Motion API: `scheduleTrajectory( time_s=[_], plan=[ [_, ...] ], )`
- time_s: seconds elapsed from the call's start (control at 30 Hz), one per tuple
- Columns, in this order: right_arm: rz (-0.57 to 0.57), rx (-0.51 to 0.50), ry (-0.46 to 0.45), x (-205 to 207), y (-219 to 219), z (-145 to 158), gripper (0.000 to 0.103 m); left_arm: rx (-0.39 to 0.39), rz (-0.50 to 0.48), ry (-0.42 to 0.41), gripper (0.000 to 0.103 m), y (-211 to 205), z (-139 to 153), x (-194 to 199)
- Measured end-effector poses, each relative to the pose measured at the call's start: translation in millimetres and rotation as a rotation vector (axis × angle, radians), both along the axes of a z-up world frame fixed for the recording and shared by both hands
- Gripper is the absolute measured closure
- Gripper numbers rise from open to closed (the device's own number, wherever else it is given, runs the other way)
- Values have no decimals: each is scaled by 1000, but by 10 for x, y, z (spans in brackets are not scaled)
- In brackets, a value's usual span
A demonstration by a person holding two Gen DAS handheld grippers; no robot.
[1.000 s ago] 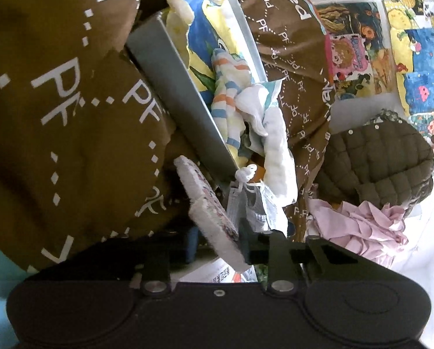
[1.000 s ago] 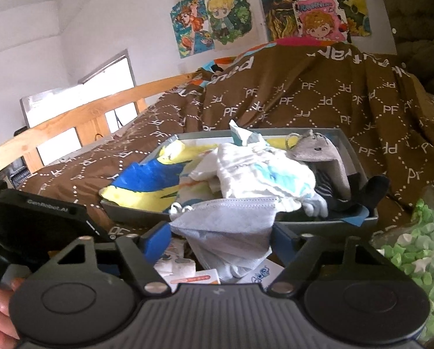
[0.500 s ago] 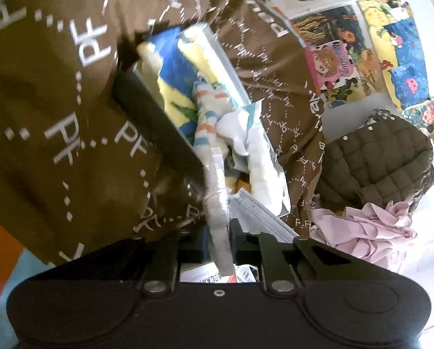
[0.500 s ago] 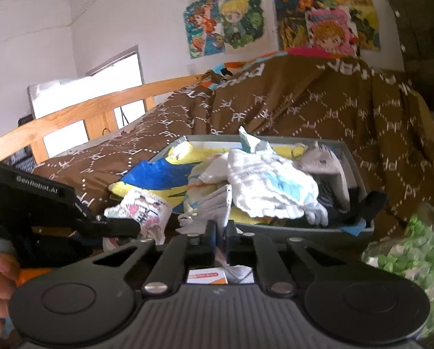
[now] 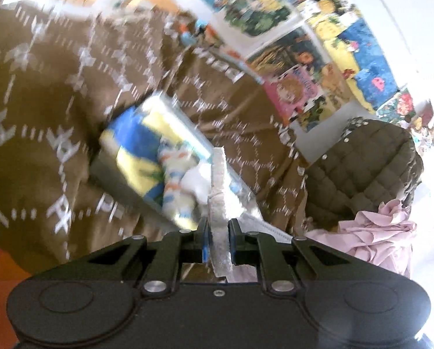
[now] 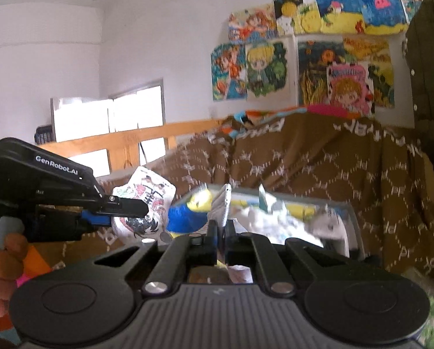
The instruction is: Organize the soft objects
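Left wrist view: the left gripper (image 5: 218, 240) is clenched on a printed cloth pouch (image 5: 219, 203), seen edge-on above the grey bin (image 5: 115, 180) of soft items on the bed.

Right wrist view: the right gripper (image 6: 220, 232) pinches a white face mask (image 6: 223, 207) before the bin.

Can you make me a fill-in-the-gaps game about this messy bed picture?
1. The blanket on the bed is ____ with white letters.
2. The grey bin sits on the ____.
3. The left gripper is shut on a flat printed ____.
4. The crumpled cloth beside the quilted jacket is ____.

Missing words: brown; blanket; pouch; pink
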State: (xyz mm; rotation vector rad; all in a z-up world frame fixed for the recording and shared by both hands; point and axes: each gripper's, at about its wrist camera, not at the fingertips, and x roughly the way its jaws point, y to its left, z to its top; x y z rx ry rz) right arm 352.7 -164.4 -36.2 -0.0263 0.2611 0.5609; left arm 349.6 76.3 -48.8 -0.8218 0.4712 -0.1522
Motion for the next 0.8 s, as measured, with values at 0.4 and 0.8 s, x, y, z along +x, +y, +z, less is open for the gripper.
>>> scheduleTrajectory(
  time_s=[0.4, 0.8],
  plan=[
    [65, 174, 26, 848, 225, 65, 99, 387, 14, -181, 89, -109, 505, 530],
    [32, 254, 217, 1420, 110, -399, 98, 319, 35, 35, 89, 332, -152, 1178]
  ],
)
